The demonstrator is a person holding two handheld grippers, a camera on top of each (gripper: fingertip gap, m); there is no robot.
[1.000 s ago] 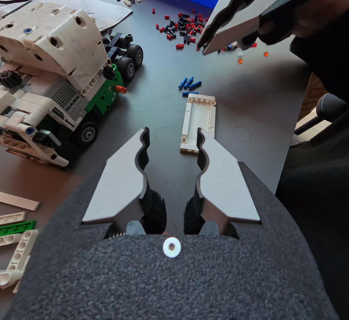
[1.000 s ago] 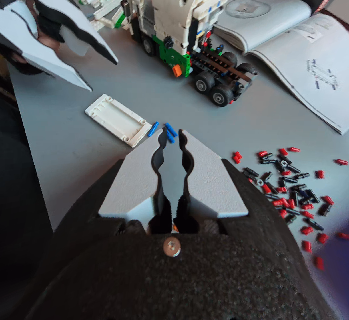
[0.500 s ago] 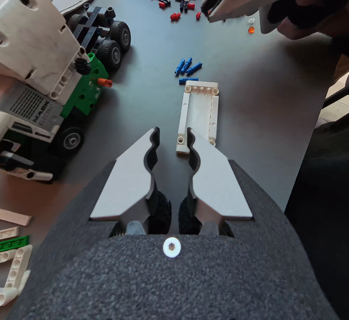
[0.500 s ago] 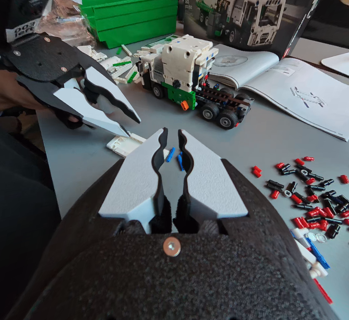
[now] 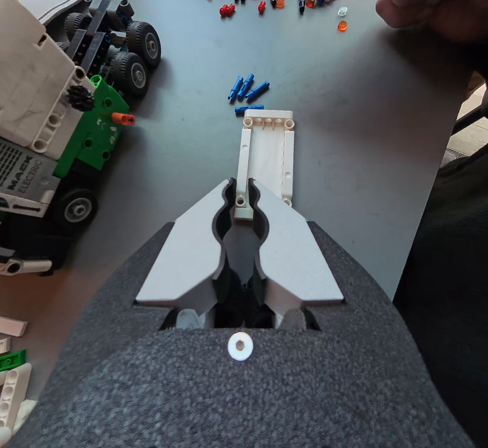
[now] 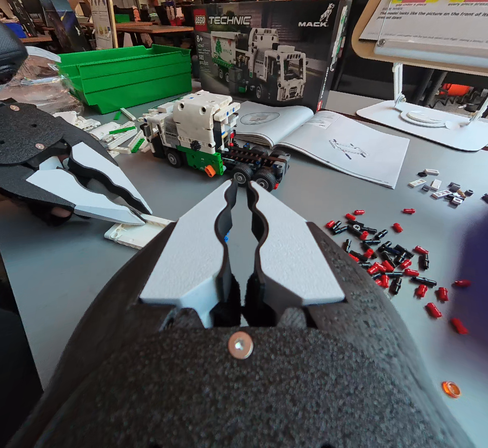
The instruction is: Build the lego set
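A white rectangular panel (image 5: 266,155) lies flat on the grey table, with a few blue pins (image 5: 247,89) just beyond its far end. My left gripper (image 5: 240,181) is closed on the panel's left rail at its near end. In the right wrist view the left gripper (image 6: 144,220) pinches the panel (image 6: 132,234) at table level. The part-built white and green truck (image 5: 66,118) stands to the left; it also shows in the right wrist view (image 6: 195,139). My right gripper (image 6: 242,182) is shut and empty, held above the table.
A pile of red and black pins (image 6: 383,255) lies at right. An open manual (image 6: 330,142), the set's box (image 6: 264,52), a green bin (image 6: 126,76) and a white stand (image 6: 422,118) are at the back. Loose white and green beams (image 6: 118,134) lie beside the truck. The gap from one gripper's tips to the other's is roughly 15 centimeters.
My left gripper moved forward and down to the panel and its jaws narrowed onto the left rail. My right gripper rose and tilted up, away from the blue pins.
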